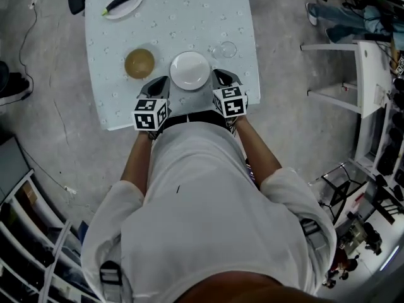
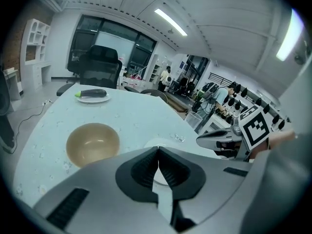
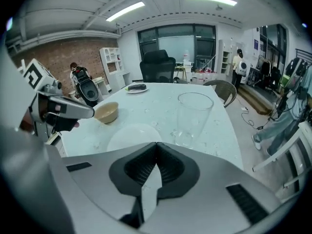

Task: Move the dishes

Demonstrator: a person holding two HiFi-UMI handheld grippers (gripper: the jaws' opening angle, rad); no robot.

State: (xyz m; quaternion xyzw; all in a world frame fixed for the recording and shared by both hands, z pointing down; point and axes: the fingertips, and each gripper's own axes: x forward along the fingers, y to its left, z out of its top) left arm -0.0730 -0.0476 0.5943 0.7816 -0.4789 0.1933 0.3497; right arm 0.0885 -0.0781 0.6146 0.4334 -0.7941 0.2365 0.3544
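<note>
A white plate [image 1: 189, 70] lies near the front edge of the pale table [image 1: 189, 17], between my two grippers. My left gripper [image 1: 162, 81] is just left of the plate and my right gripper [image 1: 218, 75] just right of it. In the left gripper view the jaws [image 2: 157, 151] are shut with nothing between them, and the plate [image 2: 168, 141] lies just beyond. The right gripper [image 3: 157, 145] is also shut and empty, with the plate [image 3: 134, 135] ahead of it. A tan bowl [image 1: 139, 63] sits left of the plate and a clear glass [image 1: 224, 49] to its right.
A small plate with a dark vegetable [image 1: 122, 4] lies at the table's far left corner. A white shelf unit [image 1: 353, 74] stands to the right of the table. Cables cross the floor [image 1: 38, 17] on the left. A black office chair [image 3: 157, 65] is beyond the far end.
</note>
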